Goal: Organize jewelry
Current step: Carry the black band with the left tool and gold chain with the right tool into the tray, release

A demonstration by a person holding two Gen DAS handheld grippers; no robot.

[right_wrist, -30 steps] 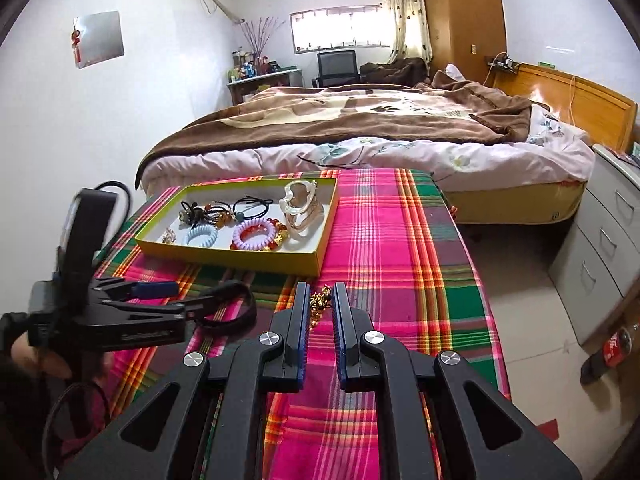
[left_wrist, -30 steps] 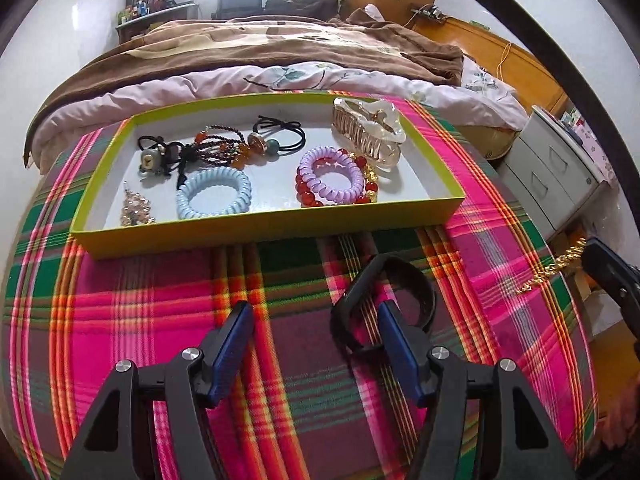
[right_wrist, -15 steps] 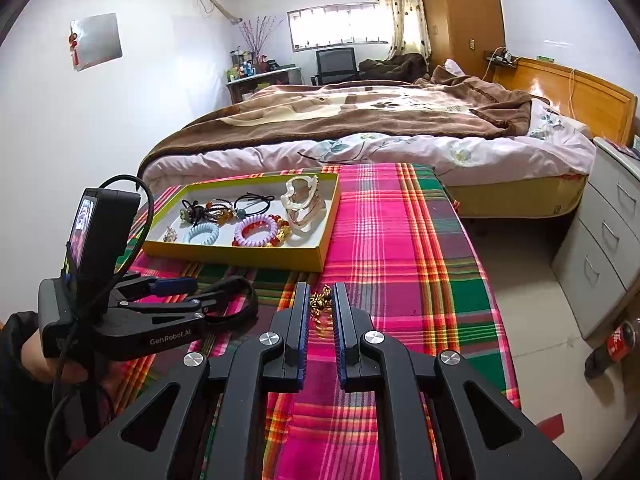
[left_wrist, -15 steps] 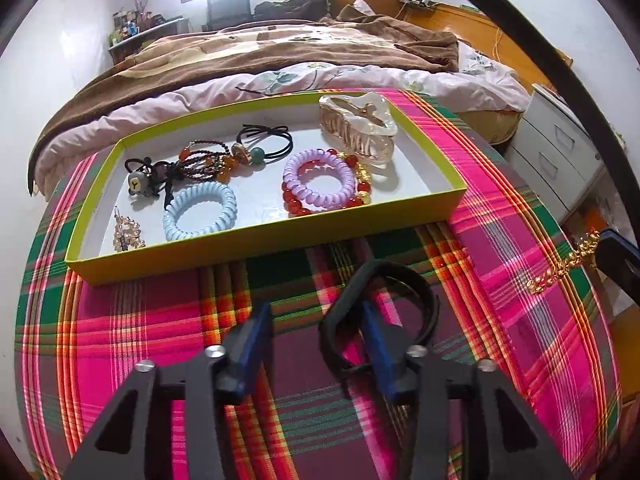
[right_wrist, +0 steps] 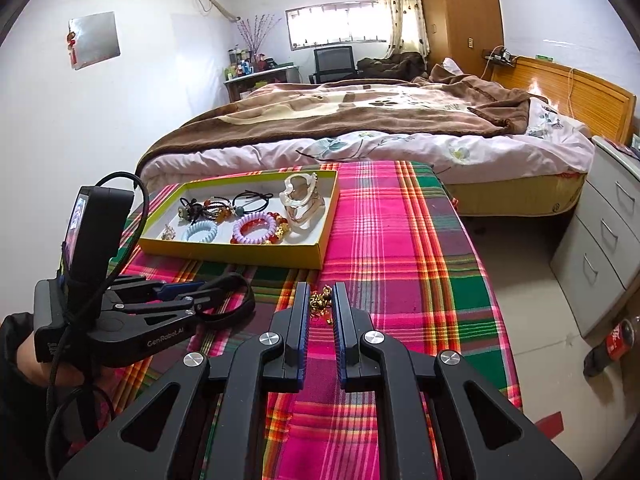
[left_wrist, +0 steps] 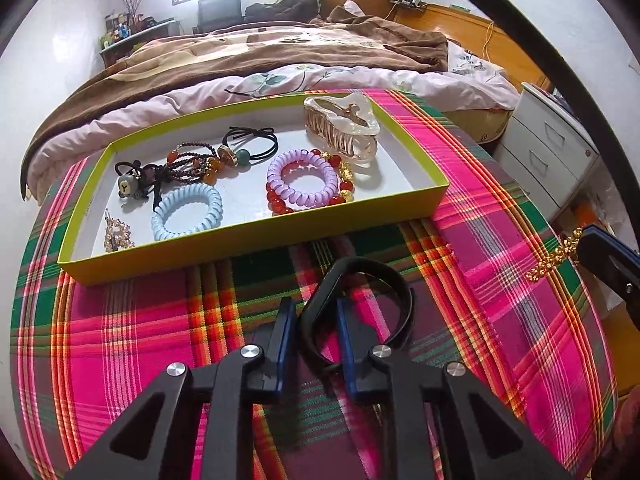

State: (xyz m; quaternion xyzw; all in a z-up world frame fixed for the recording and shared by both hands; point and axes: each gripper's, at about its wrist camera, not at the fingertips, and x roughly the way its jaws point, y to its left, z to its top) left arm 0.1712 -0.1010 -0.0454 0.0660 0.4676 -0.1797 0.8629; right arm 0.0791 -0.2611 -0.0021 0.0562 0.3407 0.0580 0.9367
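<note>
1. Left wrist view: the left gripper (left_wrist: pixel 311 334) sits low over the plaid tablecloth (left_wrist: pixel 500 248), its blue fingers closed in on one side of a black headband (left_wrist: pixel 394 300), one finger inside the loop and one outside. I judge it to be gripping the band.
2. Beyond it lies the yellow-green tray (left_wrist: pixel 256 246), which already holds a blue spiral hair tie (left_wrist: pixel 187 212), a purple spiral hair tie (left_wrist: pixel 302 180), a red bead bracelet (left_wrist: pixel 276 200), a clear claw clip (left_wrist: pixel 342 128), a black elastic with beads (left_wrist: pixel 250 144) and a small gold trinket (left_wrist: pixel 116 232).
3. At the right edge a gold chain (left_wrist: pixel 554 258) hangs from the right gripper's tip.
4. Right wrist view: the right gripper (right_wrist: pixel 320 312) has its fingers drawn close on the gold chain, whose links show bunched between them; I take it as held. The left gripper, headband in its grip, is at the lower left, short of the tray's front wall.
5. Step in hand, as I judge it: both remaining pieces are picked up and need carrying to the tray. Next, each must clear the front wall, come over a bare patch of the white floor, and be let go.
6. Against a second ago, the left fingers stood wide apart around the band and now pinch it; the tray looks nearer and the right gripper's chain sits much as it did.
</note>
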